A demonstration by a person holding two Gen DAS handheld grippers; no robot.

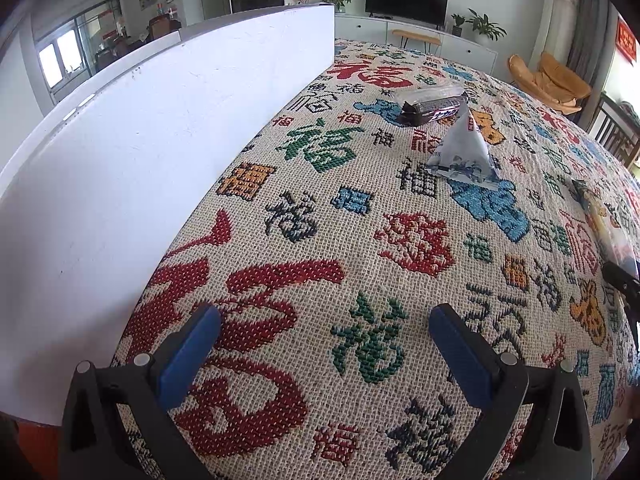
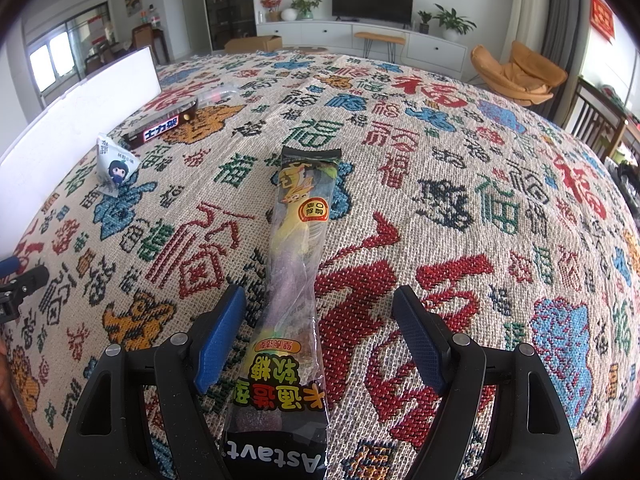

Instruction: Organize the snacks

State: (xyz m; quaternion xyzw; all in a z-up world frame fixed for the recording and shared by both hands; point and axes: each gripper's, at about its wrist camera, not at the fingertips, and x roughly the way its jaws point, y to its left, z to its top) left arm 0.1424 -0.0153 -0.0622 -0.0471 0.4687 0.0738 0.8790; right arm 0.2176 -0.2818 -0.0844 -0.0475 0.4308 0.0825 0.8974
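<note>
Both claws gape empty: the right gripper (image 2: 319,312) straddles a long gummy-candy packet (image 2: 296,264) lying on the patterned tablecloth (image 2: 460,168) without touching it, while the left gripper (image 1: 325,330) hovers beside a white box (image 1: 152,152), with a pyramid snack pouch (image 1: 464,150) and Snickers bar (image 1: 434,109) farther off.

Three snack packets lie on the counter (image 2: 460,184): one long gummy candy packet (image 2: 298,248), one small pyramid-shaped packet (image 2: 114,168) printed with a cartoon figure, and one dark chocolate bar (image 2: 160,128). There is one clear wrapper (image 2: 218,94) just behind the bar and one white board (image 1: 160,128) standing along the counter's edge. Two hand-held grippers are in view, one left hand-held gripper (image 1: 324,320) and one right hand-held gripper (image 2: 320,300).
</note>
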